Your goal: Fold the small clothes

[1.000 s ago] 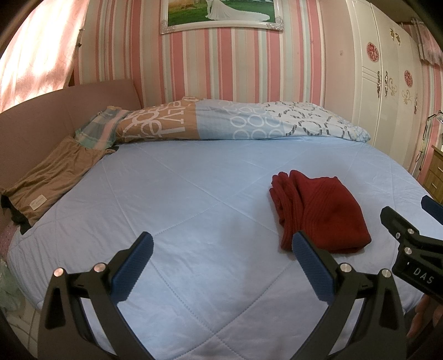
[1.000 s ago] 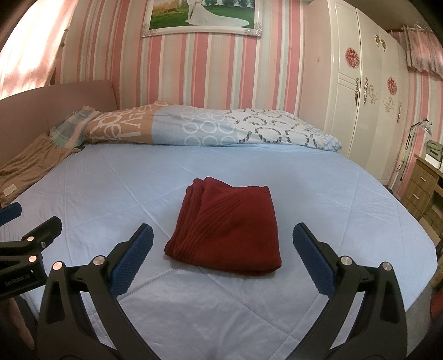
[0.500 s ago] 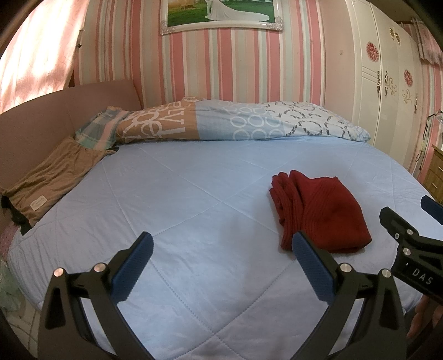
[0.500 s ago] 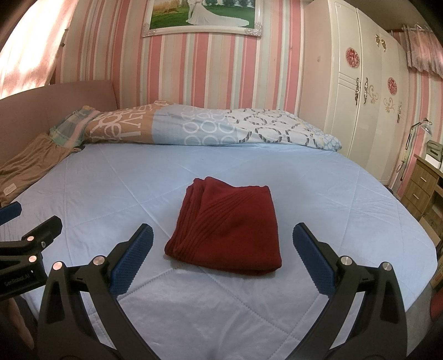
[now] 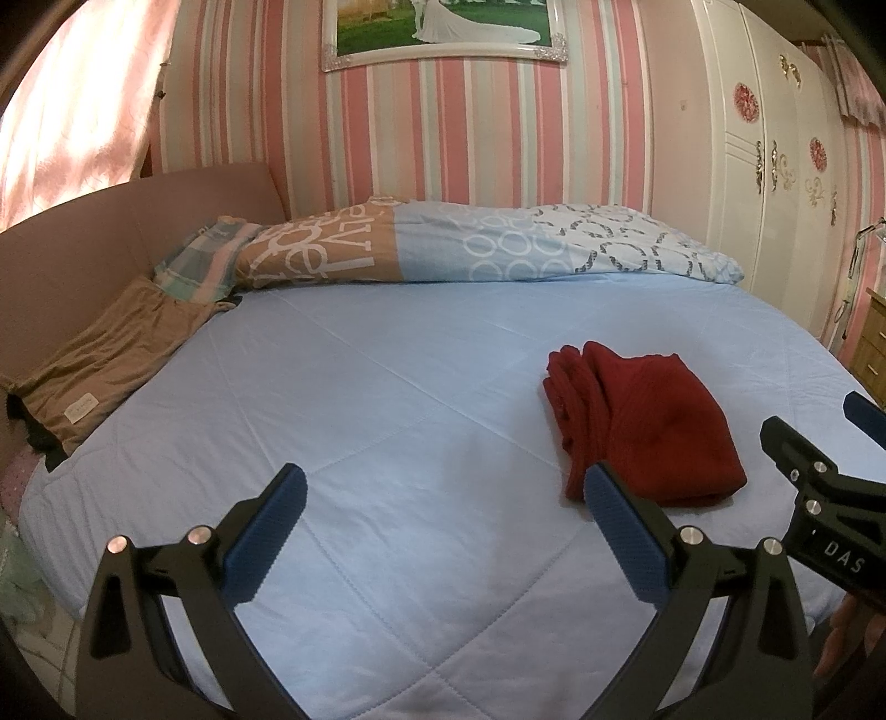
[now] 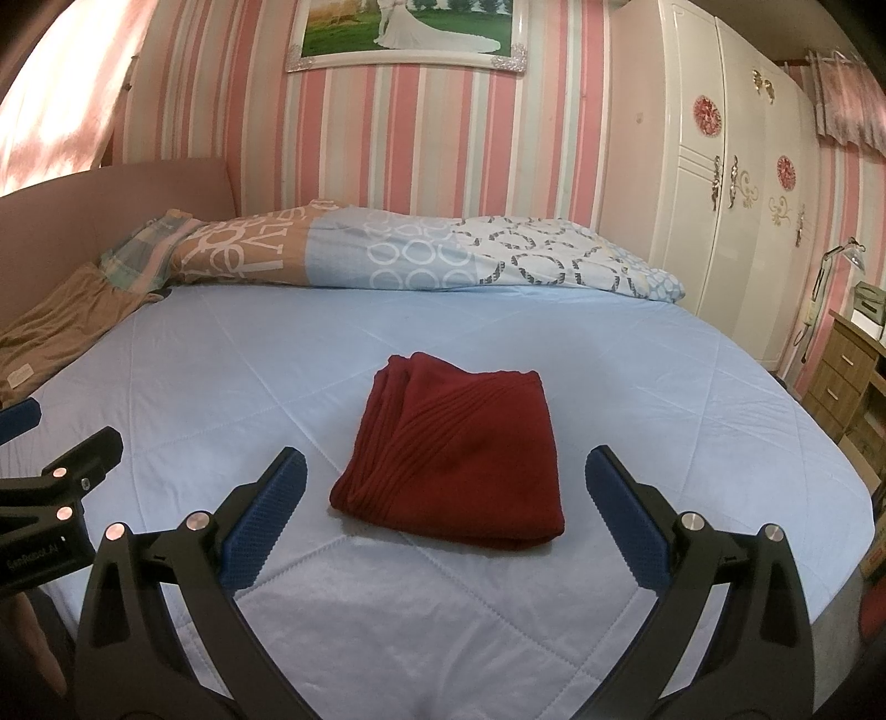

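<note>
the red sweater (image 6: 454,454) lies folded on the blue bed cover (image 6: 664,399); left gripper (image 5: 443,498) and right gripper (image 6: 446,482) both spread wide, holding nothing

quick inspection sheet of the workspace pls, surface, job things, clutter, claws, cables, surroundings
surface: blue quilt, flat and smooth
job's things: red garment folded into a neat rectangle, lying on the quilt
clutter: brown cloth at the left edge; rolled duvet along the far side
claws: left claw open, empty; right claw open, empty, garment ahead of it and untouched
cables: nothing seen
surroundings: striped wall, framed picture, white wardrobe, wooden drawers
</note>
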{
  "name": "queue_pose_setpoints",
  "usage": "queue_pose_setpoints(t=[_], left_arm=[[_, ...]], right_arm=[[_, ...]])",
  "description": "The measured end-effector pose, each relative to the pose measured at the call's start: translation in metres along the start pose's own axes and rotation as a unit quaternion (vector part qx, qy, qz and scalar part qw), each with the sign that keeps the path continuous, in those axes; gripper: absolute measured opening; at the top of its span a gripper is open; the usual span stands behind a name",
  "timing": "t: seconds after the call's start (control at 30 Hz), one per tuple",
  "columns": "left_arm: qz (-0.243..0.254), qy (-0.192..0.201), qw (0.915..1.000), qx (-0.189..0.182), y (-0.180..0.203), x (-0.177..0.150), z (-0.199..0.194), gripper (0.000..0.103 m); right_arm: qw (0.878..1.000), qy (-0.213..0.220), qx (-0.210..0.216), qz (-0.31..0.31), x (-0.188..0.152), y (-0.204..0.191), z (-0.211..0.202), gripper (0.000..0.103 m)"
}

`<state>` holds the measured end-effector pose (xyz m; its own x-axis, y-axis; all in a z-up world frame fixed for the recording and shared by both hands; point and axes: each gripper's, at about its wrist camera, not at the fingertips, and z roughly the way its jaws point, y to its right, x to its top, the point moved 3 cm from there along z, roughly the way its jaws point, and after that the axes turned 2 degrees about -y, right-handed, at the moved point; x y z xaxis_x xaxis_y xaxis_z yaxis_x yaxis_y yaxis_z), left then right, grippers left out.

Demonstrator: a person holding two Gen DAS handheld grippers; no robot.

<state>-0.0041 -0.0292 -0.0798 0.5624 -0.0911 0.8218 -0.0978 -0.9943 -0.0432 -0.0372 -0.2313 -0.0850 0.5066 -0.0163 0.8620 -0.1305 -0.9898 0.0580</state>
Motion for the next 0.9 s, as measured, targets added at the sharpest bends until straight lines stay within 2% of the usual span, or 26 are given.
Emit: queue_pose_setpoints(t=[0.6, 0.7, 0.9], left_arm=[[-0.001, -0.005, 1.0, -0.001, -0.0022, 0.0011, -0.0004, 0.101], [0.006, 0.007, 0.9999, 0.012, -0.0026, 0.0031, -0.0037, 0.101], [0.016, 0.018, 0.9996, 0.012, 0.0028, 0.0027, -0.0063, 0.101]], right_arm=[[1.0, 0.0, -0.001, -0.004, -0.0008, -0.0013, -0.0006, 0.1], [1.0, 0.0, -0.001, -0.005, -0.0009, -0.0011, -0.0005, 0.1], [1.0, 0.0, -0.001, -0.004, -0.0014, 0.0001, -0.0004, 0.1]])
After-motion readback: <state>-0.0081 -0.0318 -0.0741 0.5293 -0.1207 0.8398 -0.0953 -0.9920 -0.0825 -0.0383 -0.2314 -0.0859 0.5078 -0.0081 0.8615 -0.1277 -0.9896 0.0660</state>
